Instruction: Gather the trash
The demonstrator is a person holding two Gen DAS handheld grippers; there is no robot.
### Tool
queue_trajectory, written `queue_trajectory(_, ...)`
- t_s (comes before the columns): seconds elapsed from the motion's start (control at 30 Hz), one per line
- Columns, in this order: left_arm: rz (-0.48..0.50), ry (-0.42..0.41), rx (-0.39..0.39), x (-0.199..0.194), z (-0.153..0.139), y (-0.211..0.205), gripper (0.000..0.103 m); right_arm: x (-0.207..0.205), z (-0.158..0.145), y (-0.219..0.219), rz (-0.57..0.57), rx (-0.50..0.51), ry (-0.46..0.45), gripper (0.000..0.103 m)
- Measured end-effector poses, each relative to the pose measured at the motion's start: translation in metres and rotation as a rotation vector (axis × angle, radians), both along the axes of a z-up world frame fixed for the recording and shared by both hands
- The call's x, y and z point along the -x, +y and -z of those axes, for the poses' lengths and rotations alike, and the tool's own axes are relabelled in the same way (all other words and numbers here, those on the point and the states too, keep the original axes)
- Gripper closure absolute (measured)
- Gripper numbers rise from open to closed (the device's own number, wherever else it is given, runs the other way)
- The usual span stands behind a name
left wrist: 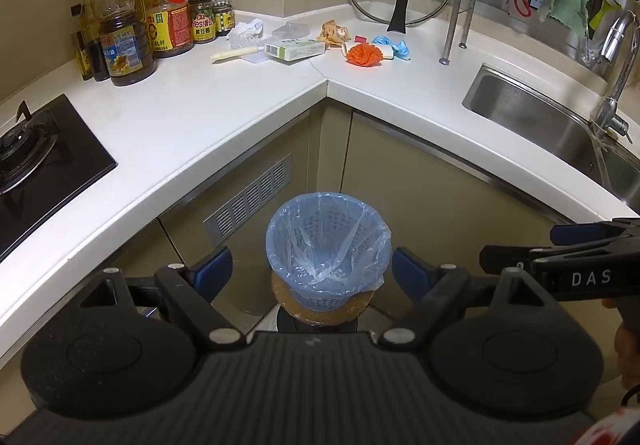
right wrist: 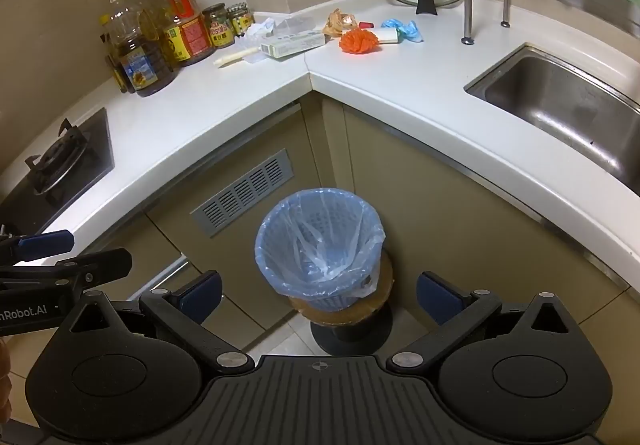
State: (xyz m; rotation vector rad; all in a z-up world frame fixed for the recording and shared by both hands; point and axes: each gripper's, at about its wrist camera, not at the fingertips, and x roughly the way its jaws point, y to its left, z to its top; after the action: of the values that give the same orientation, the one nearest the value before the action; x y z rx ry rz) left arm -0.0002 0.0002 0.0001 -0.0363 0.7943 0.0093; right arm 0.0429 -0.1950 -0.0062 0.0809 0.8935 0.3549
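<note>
left gripper (left wrist: 312, 271): we held it wide open, gripping nothing, at the frame's bottom centre.
right gripper (right wrist: 319, 295): same, jaws spread wide, empty.
bin (left wrist: 328, 249): blue-lined basket sat mid-frame between our fingers, below the counter corner.
trash: orange ball (left wrist: 363, 55), box (left wrist: 296, 49) and blue wrapper (left wrist: 394, 45) lay top centre on the counter (left wrist: 240, 105).

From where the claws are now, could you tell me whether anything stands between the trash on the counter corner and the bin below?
Nothing visible does. The orange ball, the box and the wrappers lie in the counter corner, and the lined bin stands open on a stool right below it. Both claws, left and right, are open and empty.
</note>
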Motion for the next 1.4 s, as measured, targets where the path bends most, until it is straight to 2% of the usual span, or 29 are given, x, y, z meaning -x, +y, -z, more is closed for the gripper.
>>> queue_trajectory(1.4,-0.001,0.002,0.0,-0.0002,0.0001,0.0002,0.017,0.0009,0.0021,-0.0019,0.0,0.0,0.001,0.0)
